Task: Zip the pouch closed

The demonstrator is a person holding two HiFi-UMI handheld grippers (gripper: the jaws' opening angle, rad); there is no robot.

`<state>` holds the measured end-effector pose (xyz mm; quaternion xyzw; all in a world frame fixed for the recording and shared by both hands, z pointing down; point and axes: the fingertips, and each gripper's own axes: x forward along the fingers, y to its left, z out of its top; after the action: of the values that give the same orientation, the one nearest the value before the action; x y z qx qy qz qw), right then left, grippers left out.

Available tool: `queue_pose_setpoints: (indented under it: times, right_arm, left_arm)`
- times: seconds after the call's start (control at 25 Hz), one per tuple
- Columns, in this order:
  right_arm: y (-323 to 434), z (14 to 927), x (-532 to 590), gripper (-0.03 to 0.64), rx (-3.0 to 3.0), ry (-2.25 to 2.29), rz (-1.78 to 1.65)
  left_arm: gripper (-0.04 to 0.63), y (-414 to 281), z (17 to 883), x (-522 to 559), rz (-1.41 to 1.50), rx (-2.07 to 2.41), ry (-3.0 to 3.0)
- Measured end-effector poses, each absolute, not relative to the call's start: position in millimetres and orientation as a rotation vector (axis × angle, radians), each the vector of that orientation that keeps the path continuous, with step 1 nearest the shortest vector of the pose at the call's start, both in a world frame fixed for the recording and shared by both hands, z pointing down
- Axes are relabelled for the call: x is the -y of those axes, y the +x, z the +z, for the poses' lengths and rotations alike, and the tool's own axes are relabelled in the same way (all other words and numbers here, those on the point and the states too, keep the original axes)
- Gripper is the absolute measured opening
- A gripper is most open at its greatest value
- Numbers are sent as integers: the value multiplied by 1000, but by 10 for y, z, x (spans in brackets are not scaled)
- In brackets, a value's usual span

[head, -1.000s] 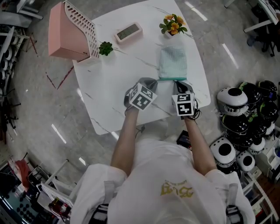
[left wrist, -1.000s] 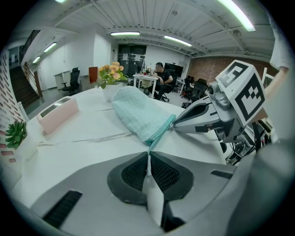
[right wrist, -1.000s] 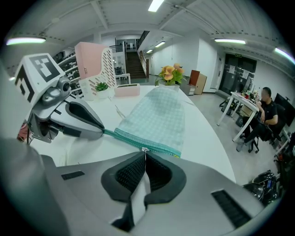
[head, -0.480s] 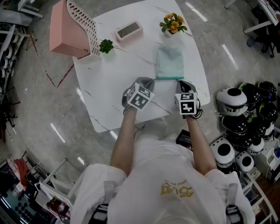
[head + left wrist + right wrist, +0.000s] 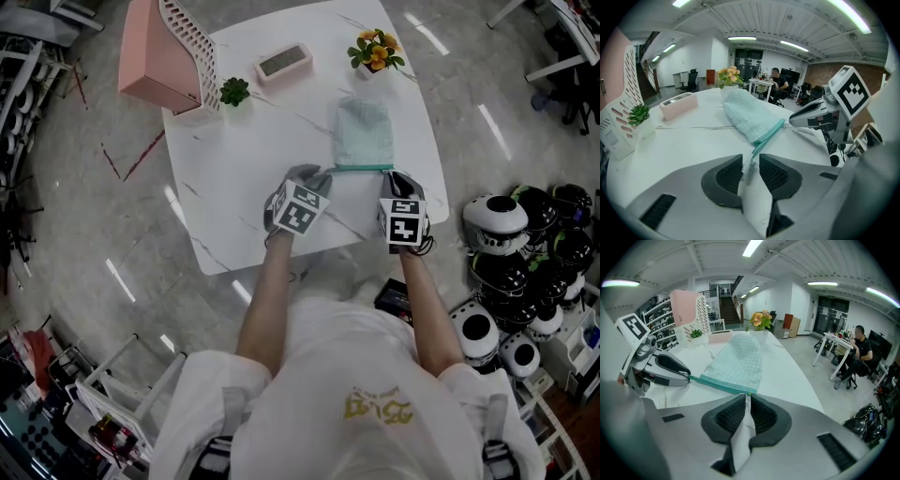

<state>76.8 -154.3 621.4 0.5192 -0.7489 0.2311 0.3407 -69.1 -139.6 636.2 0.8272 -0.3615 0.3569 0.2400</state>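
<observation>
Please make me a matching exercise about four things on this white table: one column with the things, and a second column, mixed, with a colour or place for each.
Things:
1 pouch
2 flowers
3 pink rack
4 clock

Colour or place:
A orange and yellow
B far left corner of the table
C grey screen on top
D pale green, teal zipper edge

Pairs: 1-D, 2-A, 3-B, 4-C

Centre of the head view: my left forearm and right forearm reach up-frame side by side, both tools pitched steeply down. The left gripper, left of centre, has its jaws opening, the zip tape lying loose in the gap. The right gripper, at centre right, is opening too, a narrow slit at the pouch corner.
</observation>
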Motion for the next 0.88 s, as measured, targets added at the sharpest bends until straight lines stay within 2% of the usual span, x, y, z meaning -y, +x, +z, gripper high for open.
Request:
queue_pose_setpoints:
  times: [0.24, 0.36, 0.48, 0.88]
  right_arm:
    - [967, 5993, 1419, 17, 1999, 1412, 617]
    - [1007, 5808, 1332, 12, 2060, 1414, 612]
    - [1022, 5570, 1264, 12, 2133, 1409, 608]
    - [1078, 4962, 961, 12, 2348, 1299, 534]
  left_arm:
    - [129, -785, 6106, 1370, 865, 1188, 2224]
    - [55, -763, 5838, 1337, 775, 1294, 2241]
    - [21, -721, 5607, 1246, 650, 1372, 2223]
    - [18, -351, 5027, 810, 419, 1505, 2172]
